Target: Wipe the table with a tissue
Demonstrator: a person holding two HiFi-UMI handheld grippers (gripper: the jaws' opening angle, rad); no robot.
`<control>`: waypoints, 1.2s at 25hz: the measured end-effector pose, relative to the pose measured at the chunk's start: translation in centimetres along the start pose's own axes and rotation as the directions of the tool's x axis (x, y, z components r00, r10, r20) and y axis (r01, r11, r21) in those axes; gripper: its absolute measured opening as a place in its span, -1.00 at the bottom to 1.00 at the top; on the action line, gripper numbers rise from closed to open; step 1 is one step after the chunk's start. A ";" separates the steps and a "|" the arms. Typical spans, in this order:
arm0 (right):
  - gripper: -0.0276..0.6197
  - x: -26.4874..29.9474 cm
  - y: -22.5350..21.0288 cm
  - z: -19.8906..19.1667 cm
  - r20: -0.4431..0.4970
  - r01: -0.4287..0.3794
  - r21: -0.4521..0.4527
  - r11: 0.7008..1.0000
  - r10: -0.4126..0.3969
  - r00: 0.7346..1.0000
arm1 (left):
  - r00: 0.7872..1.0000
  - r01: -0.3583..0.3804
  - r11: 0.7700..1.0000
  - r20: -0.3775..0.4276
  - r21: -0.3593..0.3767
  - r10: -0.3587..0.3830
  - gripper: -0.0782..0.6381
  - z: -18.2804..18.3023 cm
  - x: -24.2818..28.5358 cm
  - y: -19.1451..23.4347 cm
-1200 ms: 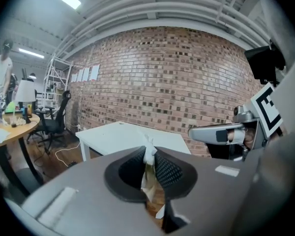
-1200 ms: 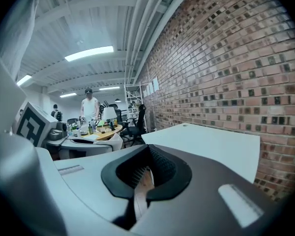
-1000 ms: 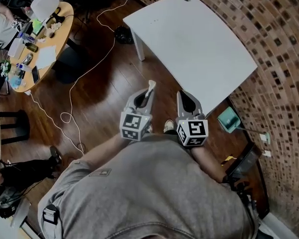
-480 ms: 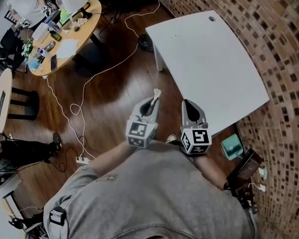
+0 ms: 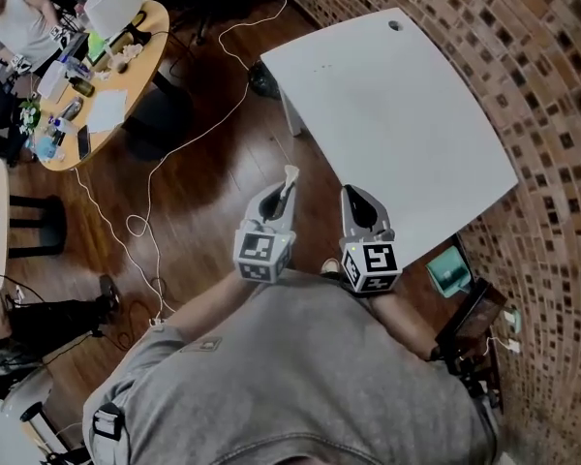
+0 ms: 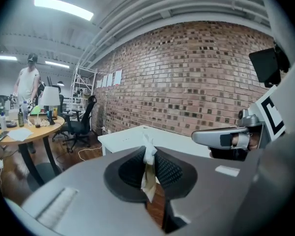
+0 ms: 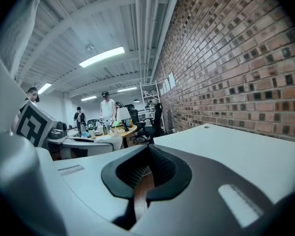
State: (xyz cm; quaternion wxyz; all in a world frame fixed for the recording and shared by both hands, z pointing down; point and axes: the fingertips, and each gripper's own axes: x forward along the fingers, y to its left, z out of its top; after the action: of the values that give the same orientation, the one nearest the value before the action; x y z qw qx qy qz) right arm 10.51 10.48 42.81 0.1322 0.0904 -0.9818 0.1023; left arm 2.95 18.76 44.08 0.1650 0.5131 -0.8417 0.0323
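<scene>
A bare white table [image 5: 387, 105] stands against the brick wall, ahead and to the right of me. My left gripper [image 5: 287, 187] is shut on a twisted white tissue [image 5: 290, 176] that sticks out past its tips; the tissue [image 6: 148, 167] shows pinched between the jaws in the left gripper view. The left gripper hangs over the wooden floor, short of the table's near edge. My right gripper [image 5: 355, 200] is shut with nothing in it, just beside the table's near corner. The table [image 7: 246, 156] fills the right of the right gripper view.
A round wooden table [image 5: 92, 76] with a lamp, bottles and papers stands at the far left, people around it. White cables [image 5: 140, 211] trail over the floor. A teal dustpan [image 5: 447, 269] lies by the brick wall [image 5: 552, 85] at the right.
The view has swung a little left and back. Both grippers keep their places side by side before the table, the left one still holding the tissue.
</scene>
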 end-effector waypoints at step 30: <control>-0.87 11.1 -3.7 2.9 0.010 0.445 0.171 0.879 -0.453 0.891 | 0.897 0.430 0.899 -0.156 0.085 -0.414 -0.71 4.1 14.2 8.3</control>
State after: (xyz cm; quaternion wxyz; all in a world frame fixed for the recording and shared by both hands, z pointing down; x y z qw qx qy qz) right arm 0.00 4.57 43.78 0.1202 0.3285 -0.9252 0.1470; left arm -11.24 9.61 45.60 0.1939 0.6891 -0.6937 0.0795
